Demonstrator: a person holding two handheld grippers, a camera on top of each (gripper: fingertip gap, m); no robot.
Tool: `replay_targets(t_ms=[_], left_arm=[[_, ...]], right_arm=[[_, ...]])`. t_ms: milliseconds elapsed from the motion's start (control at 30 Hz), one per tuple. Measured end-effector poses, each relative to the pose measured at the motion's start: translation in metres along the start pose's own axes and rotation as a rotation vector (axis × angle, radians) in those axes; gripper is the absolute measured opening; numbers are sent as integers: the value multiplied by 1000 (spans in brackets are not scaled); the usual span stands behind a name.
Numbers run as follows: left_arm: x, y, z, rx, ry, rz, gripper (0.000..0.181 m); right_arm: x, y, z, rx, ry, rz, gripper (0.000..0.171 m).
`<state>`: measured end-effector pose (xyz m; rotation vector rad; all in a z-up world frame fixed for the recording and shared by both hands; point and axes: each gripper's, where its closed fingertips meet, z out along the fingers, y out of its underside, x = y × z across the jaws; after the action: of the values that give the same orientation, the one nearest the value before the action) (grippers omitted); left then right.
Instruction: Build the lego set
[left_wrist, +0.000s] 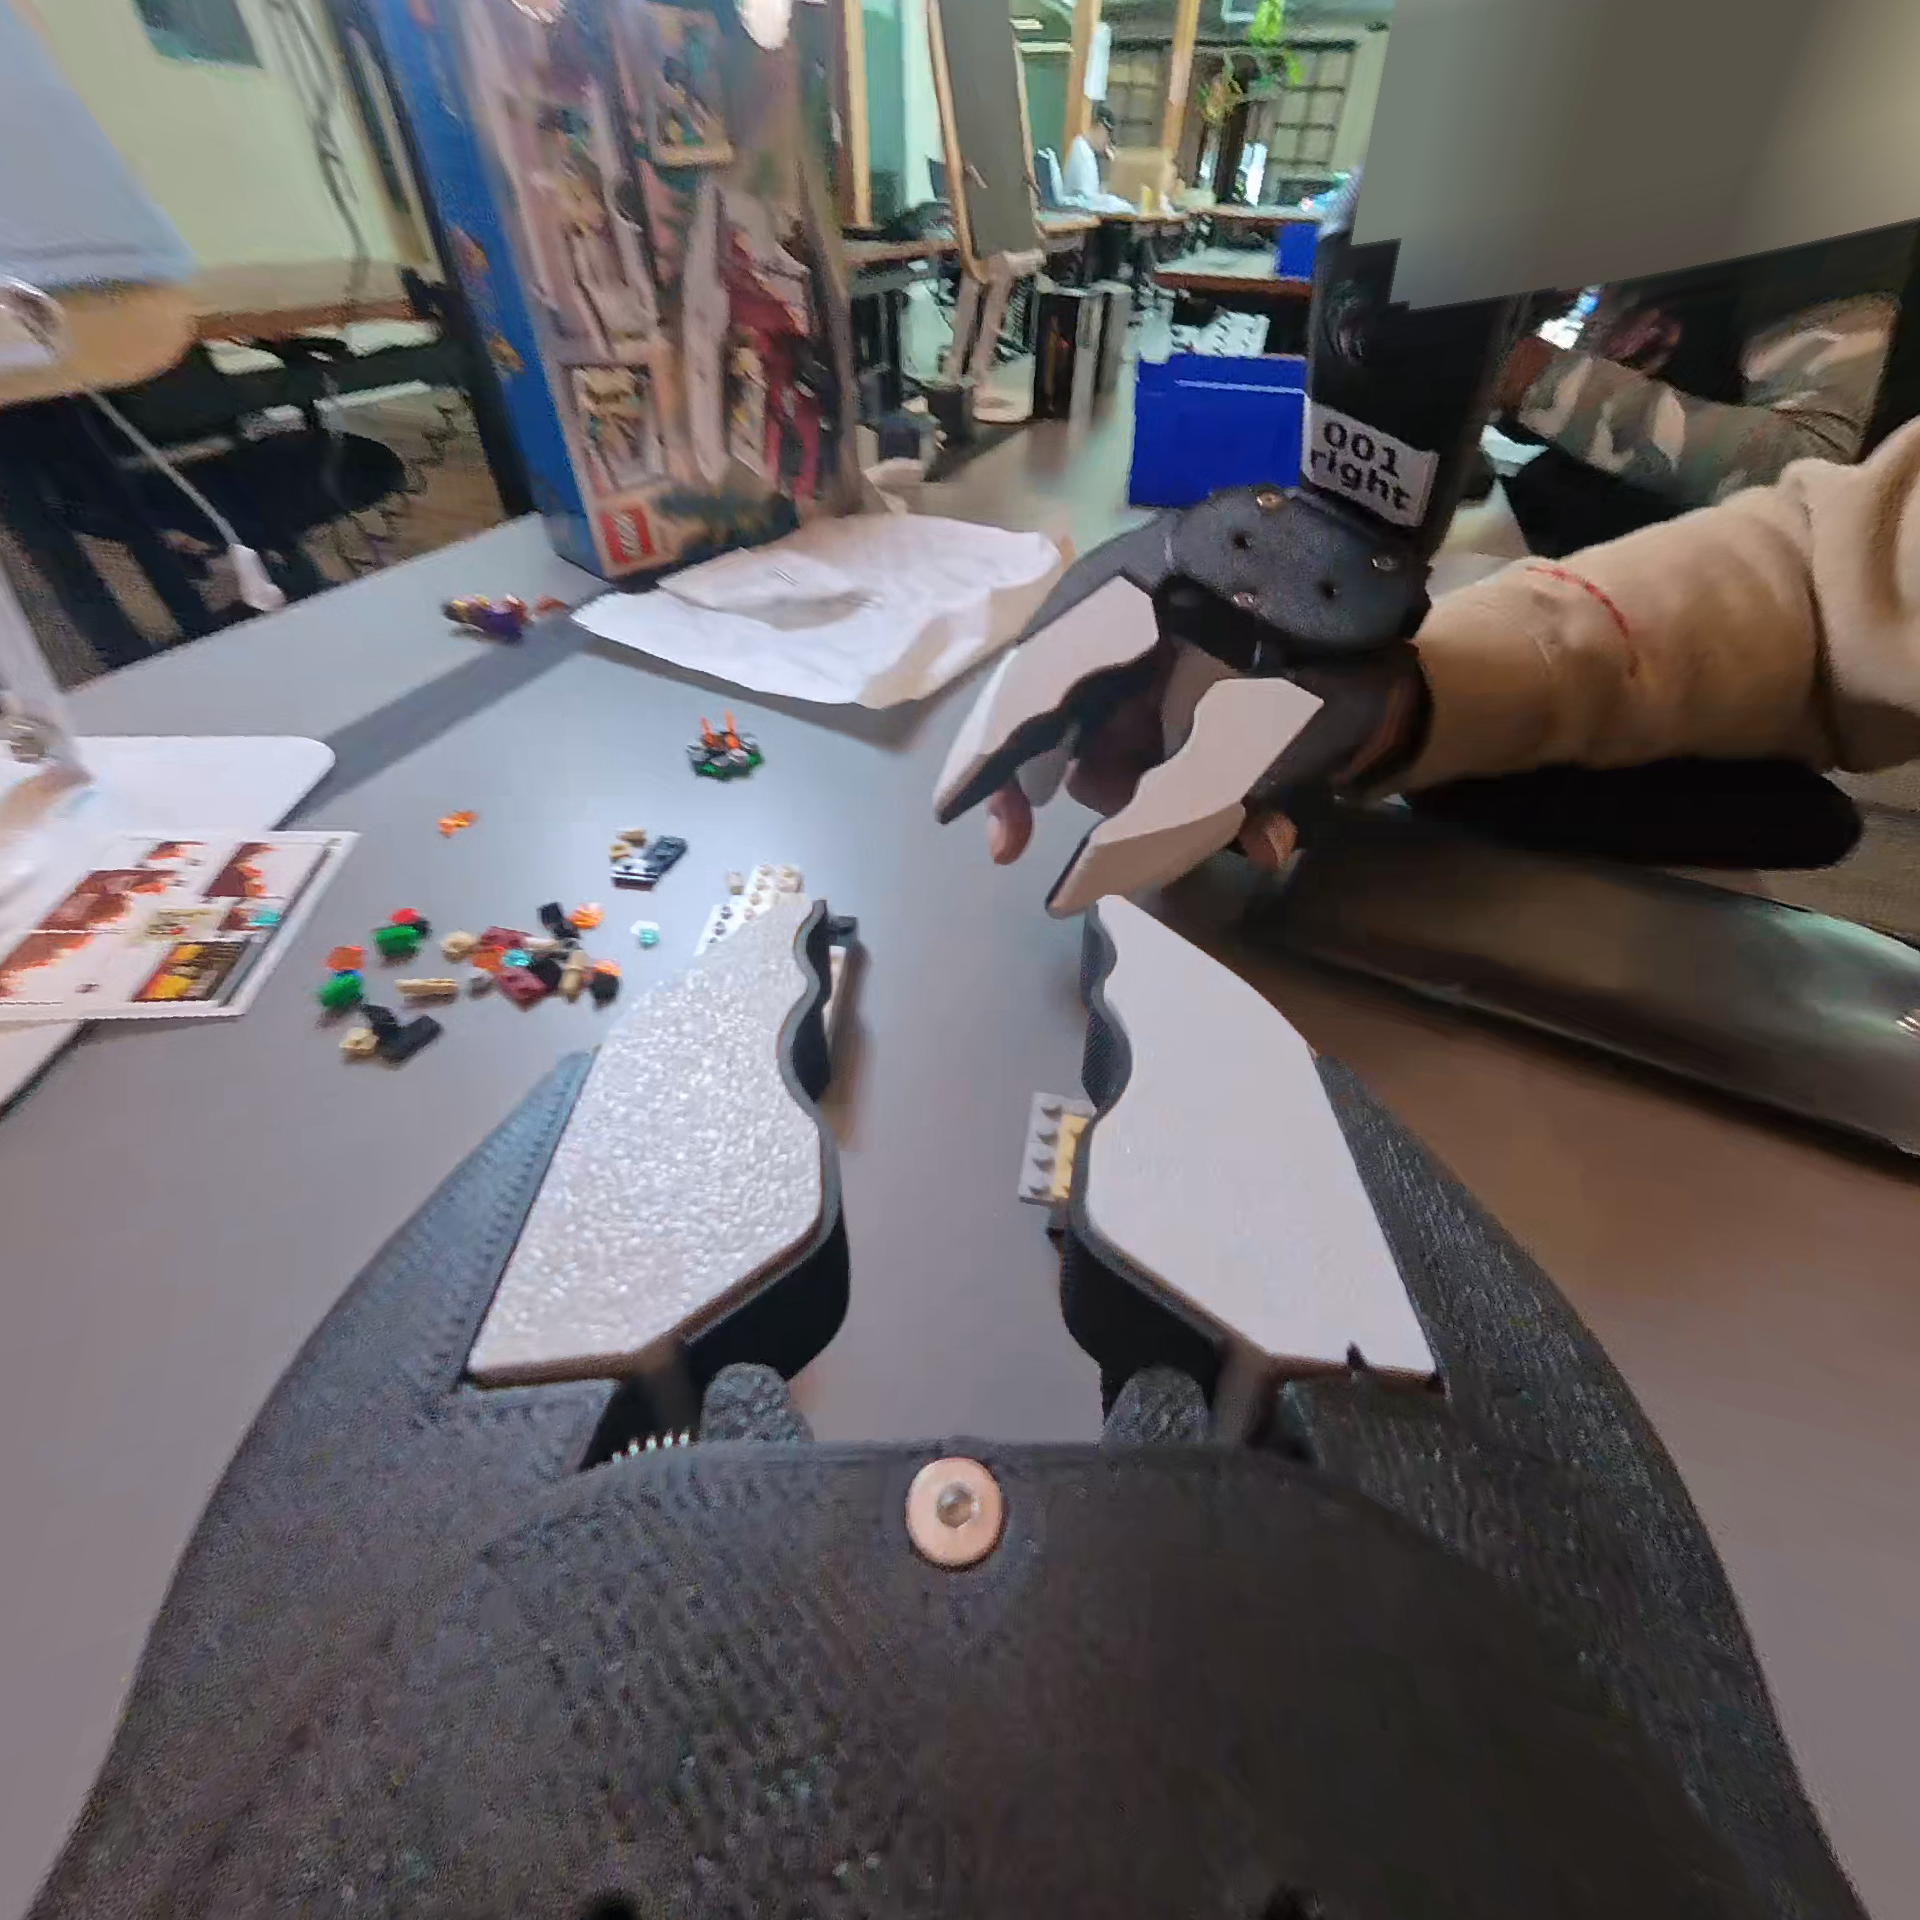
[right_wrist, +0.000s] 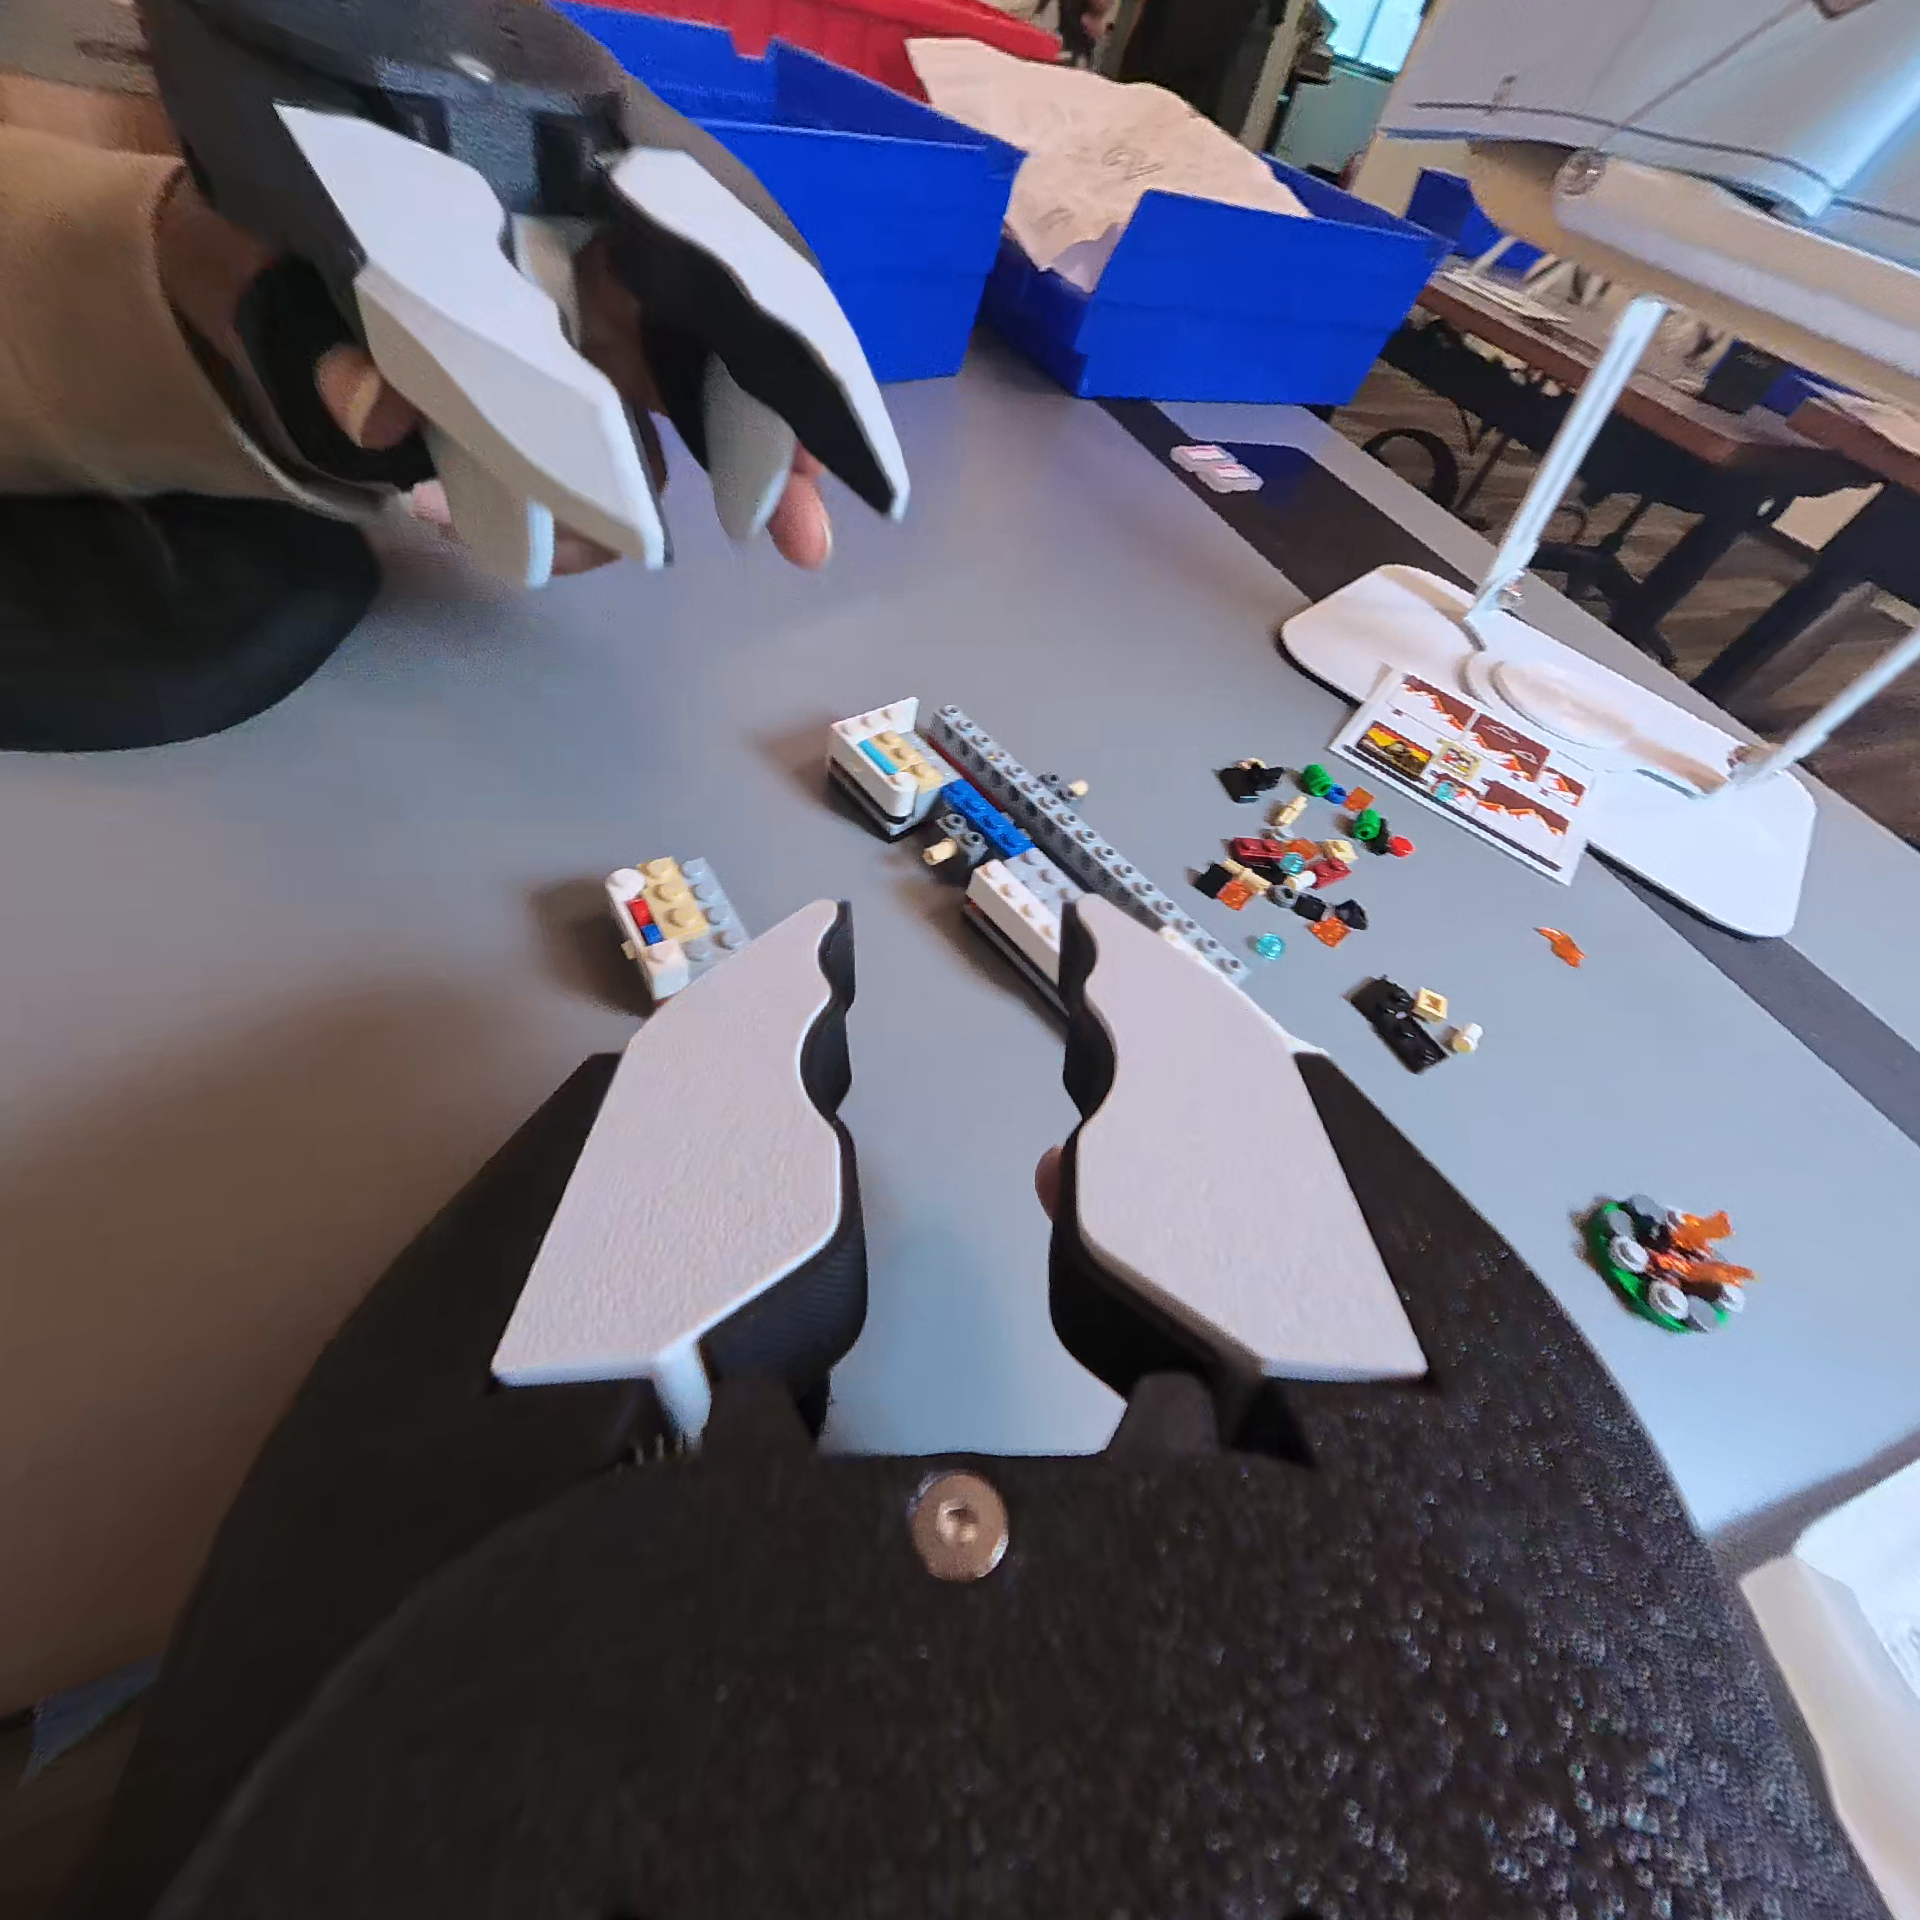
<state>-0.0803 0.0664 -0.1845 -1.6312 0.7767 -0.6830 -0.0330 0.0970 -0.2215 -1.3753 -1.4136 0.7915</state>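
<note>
A long grey, white and blue lego assembly (right_wrist: 1039, 821) lies on the grey table (right_wrist: 623, 748). A small tan and grey sub-assembly (right_wrist: 675, 925) lies to its left. A pile of loose small pieces (right_wrist: 1288, 862) lies to its right and also shows in the left wrist view (left_wrist: 488, 956). My right gripper (right_wrist: 956, 914) is open and empty, hovering just short of the long assembly. My left gripper (left_wrist: 961, 925) is open and empty above the table. In its view, its fingers hide most of the long assembly (left_wrist: 764, 888) and the sub-assembly (left_wrist: 1049, 1143). Each gripper shows in the other's view, open: the right (left_wrist: 1003, 857), the left (right_wrist: 769, 525).
A green round piece with orange flames (right_wrist: 1662, 1268) and a black plate (right_wrist: 1397, 1023) lie apart from the pile. A sticker sheet (right_wrist: 1465, 774) rests by a white lamp base (right_wrist: 1558, 707). Blue bins (right_wrist: 1039, 239) stand behind. The lego box (left_wrist: 644, 291) and a white paper bag (left_wrist: 831, 613) sit at the table's far side.
</note>
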Motion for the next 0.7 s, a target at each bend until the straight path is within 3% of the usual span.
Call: replay_targets(t_ms=[167,367,533,700], left_arm=[[-21,-12,-9,42,-108,71,37],[-51,-18,-6,48,-212,130,33],[-69,-10,-11,81,-276,116,30],[-64,1,-12,49,-279,139,28]], right_arm=[[41,-8,-3,7,132,-15,38],[120,-66,-12,90,315,-47,37],[189,-112,3,100,427,-117,37],[262,-129,31,40,549,-169,39]])
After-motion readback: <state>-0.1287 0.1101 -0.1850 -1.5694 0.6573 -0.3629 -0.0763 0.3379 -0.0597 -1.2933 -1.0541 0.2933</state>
